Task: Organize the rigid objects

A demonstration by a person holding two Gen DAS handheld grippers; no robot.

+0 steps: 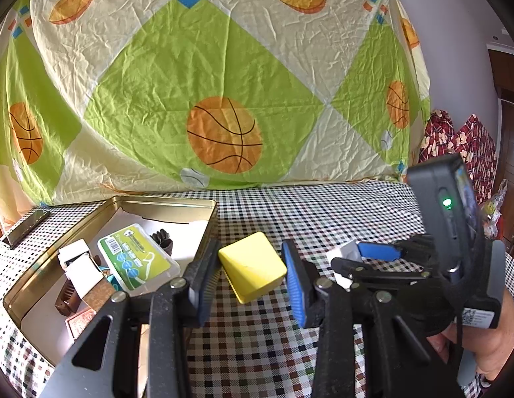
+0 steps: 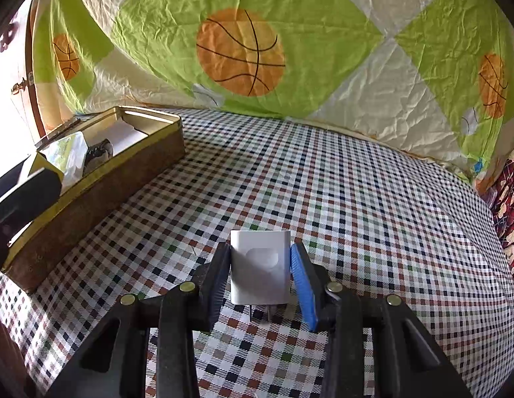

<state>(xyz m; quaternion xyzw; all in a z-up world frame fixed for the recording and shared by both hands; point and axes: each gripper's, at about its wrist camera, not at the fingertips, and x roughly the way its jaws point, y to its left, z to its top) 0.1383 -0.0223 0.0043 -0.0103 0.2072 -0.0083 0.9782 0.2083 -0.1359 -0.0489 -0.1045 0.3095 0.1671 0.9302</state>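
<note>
A yellow box [image 1: 252, 267] hangs just right of the open metal tin [image 1: 170, 199], with my left gripper [image 1: 250, 282] shut on its two sides. The tin [image 2: 101, 179] holds a green-labelled plastic case [image 1: 137, 258], white adapters [image 1: 79, 263] and some dark small items. Low over the checked tablecloth [image 2: 323, 182], my right gripper [image 2: 260, 275] is shut on a white plug charger [image 2: 260, 265], whose prongs point back toward the camera. In the left wrist view the right gripper [image 1: 351, 257] and the charger [image 1: 343, 252] show at the right, with a hand behind them.
A dark phone [image 1: 25, 229] lies on the table left of the tin. A basketball-print sheet [image 1: 223, 99] hangs behind the table. Red patterned fabric [image 1: 462, 139] sits past the table's right edge.
</note>
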